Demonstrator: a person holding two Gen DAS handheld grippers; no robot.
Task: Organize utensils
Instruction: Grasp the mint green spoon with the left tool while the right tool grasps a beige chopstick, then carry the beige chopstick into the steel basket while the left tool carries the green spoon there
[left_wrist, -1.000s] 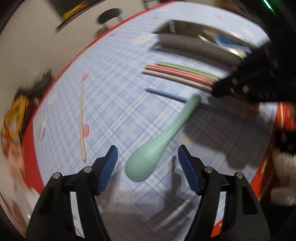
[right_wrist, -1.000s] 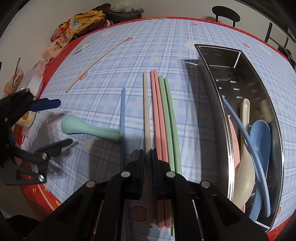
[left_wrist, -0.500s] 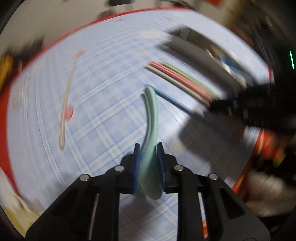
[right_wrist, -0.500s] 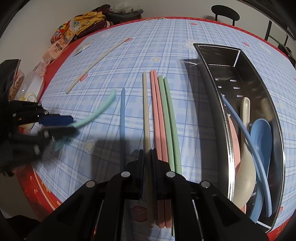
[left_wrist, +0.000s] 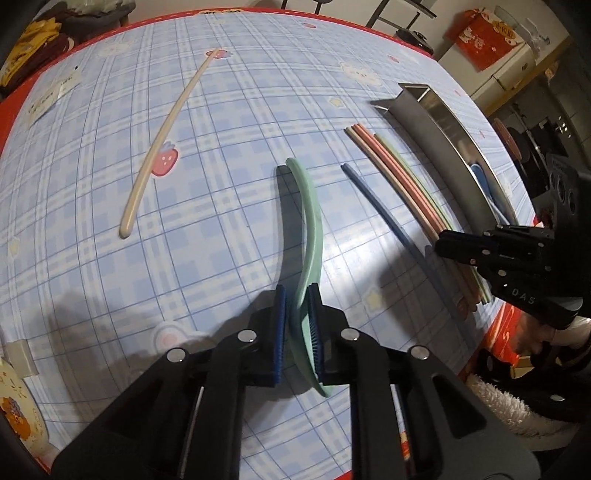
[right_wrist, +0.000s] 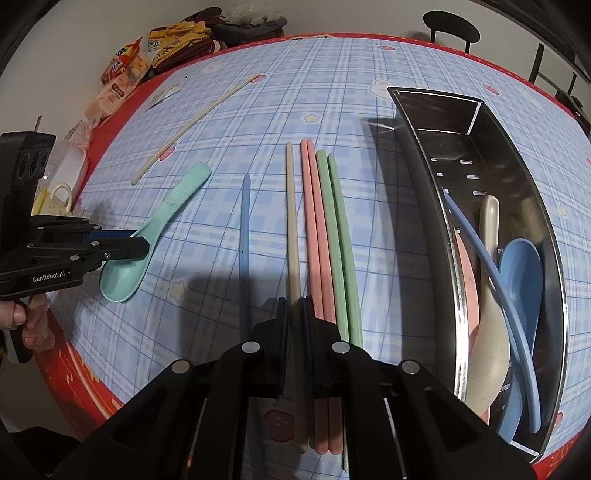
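Left hand-held gripper (left_wrist: 297, 325) clamped on green spoon (left_wrist: 312, 236), handle pointing twelve o'clock, right hand-held gripper (right_wrist: 295, 332) pinching beige chopstick (right_wrist: 291, 221) on table (right_wrist: 369, 110)

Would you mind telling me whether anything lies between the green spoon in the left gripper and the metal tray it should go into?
Yes. Between the green spoon, clamped in the left gripper, and the metal tray lie a blue chopstick and a row of beige, pink and green chopsticks. The right gripper is shut on the beige one.
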